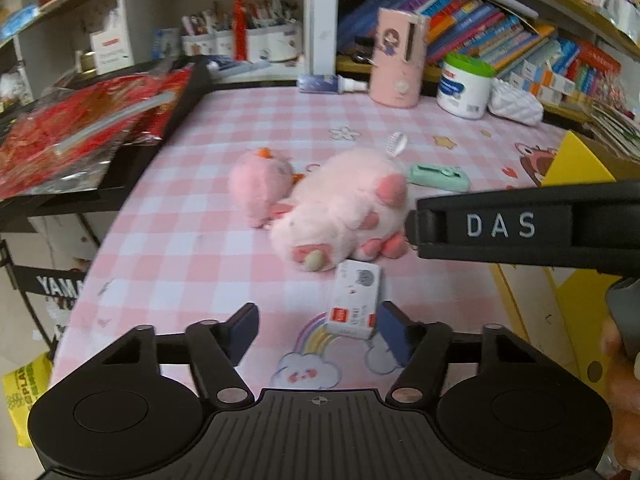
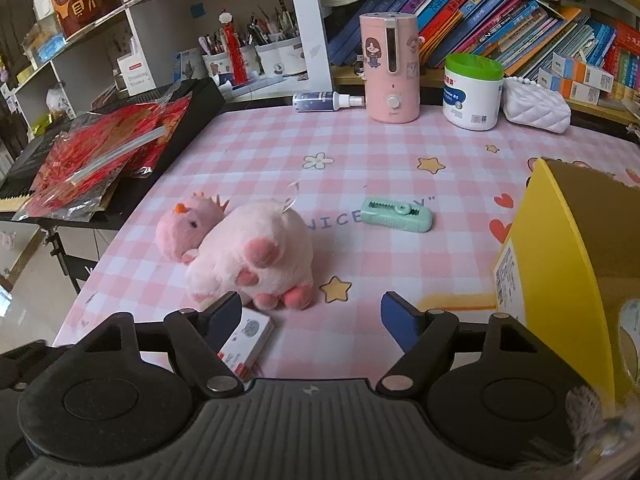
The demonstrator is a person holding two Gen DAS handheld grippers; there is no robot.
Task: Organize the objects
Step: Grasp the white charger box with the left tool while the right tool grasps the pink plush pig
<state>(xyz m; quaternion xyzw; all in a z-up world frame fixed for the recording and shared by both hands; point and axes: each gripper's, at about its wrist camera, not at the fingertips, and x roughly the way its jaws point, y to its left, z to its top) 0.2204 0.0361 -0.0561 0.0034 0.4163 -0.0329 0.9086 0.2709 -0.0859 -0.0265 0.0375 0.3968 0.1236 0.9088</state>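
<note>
1. Handling, judged: the pink paw plush [image 1: 344, 208] looks light, soft and squashy. It should give under the pads, and a pinch on fur alone could slip. Best hold is across the thick body, not on a toe or on the white tag loop at its far end.
2. The small pink chick plush [image 1: 260, 184] lies touching the paw plush, so lifting one may drag the other.
3. The small white card box [image 1: 354, 300] looks stiff and light, with flat smooth faces. Take it across its narrow sides.
4. The mint-green cutter [image 2: 397, 216] looks like hard plastic; grip it across its width.
5. Look: the paw plush is pale pink fur with darker pink toe pads. The chick has an orange crest and beak. The box is white with a red band at its near end and a grey round print.
6. Where: in the left wrist view the paw plush lies mid-frame on the pink checked table [image 1: 208, 216], with the chick at its left, the box just below it and the cutter to its upper right.
7. The yellow cardboard box [image 2: 560, 264] stands open at the right edge of the right wrist view. It is probably the bin for these things.
8. Left gripper [image 1: 318, 332]: jaws apart and empty. The card box's near end lies just inside the right-hand pad; contact cannot be told.
9. Right gripper [image 2: 312, 318]: jaws apart, nothing between them. The card box sits partly behind its left finger, low in frame.
10. In the left wrist view the right gripper's finger enters at mid-right, close to the paw plush's toes.
</note>
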